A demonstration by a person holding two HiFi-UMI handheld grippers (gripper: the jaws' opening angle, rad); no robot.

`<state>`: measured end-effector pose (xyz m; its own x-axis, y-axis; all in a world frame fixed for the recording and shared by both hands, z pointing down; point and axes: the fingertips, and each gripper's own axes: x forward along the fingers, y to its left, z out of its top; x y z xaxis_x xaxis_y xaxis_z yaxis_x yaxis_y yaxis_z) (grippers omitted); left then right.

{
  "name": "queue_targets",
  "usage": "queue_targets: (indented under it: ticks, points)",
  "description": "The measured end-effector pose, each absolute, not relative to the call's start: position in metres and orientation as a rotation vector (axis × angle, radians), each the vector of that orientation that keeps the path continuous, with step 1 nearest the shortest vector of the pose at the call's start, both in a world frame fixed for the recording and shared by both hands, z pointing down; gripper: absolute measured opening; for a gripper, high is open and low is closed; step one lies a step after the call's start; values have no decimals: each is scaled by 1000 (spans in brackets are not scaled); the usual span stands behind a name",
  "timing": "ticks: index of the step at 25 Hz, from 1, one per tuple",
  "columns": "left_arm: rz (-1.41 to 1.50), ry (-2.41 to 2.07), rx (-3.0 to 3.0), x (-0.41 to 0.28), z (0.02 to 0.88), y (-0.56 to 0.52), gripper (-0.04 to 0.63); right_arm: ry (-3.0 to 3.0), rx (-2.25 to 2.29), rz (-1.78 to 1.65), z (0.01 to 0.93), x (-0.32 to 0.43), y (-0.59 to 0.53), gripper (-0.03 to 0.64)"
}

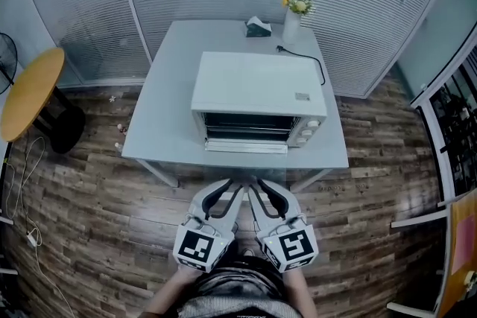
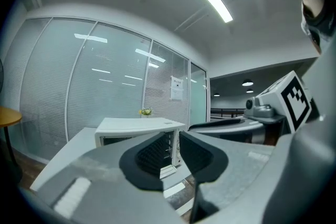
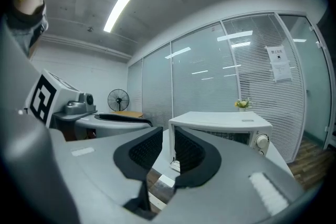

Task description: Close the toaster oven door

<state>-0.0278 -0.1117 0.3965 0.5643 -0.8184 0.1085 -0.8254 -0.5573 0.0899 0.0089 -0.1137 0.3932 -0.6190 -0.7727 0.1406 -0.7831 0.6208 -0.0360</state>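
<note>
A: Place of the toaster oven (image 1: 257, 89)?

B: Sits on the pale table (image 1: 168, 100), a little right of centre, front turned to the near edge. Door (image 1: 246, 147) folded down flat and reaching almost to that edge, dark cavity showing above it.

A: And the left gripper (image 1: 229, 186)?

B: Held low and near, over the wooden floor (image 1: 97, 197), just short of the table's near edge. Jaws slightly parted, nothing between the pads. Points toward the oven front, with the door farther off, apart from the tips and untouched.

A: Right gripper (image 1: 261, 186)?

B: Just beside the left one, tips nearly meeting. Same stance: jaws a little apart, gripping nothing. Also aimed at the oven, also clear of the door.

A: Seen along the jaws themselves?

B: From the left gripper view, oven straight ahead through the gap, lowered door at the bottom of it. From the right gripper view, oven ahead and slightly right, control knobs on its right end.

A: Anything else on the table?

B: Far edge only: a vase of yellow flowers (image 1: 292, 24) and a tissue box (image 1: 258, 28) behind the oven, plus a black cord (image 1: 309, 59) off its far right corner.
</note>
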Motion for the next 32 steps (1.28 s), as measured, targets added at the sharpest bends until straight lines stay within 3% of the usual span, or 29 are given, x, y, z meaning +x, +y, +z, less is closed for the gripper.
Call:
queue_targets:
  ticks: [20, 32]
  points:
    - [133, -1253, 2732, -38, 422, -143, 89, -2623, 1459, 201, 419, 2, -141, 74]
    - [310, -1280, 2785, -30, 453, -154, 89, -2612, 1383, 243, 446, 5, -156, 74]
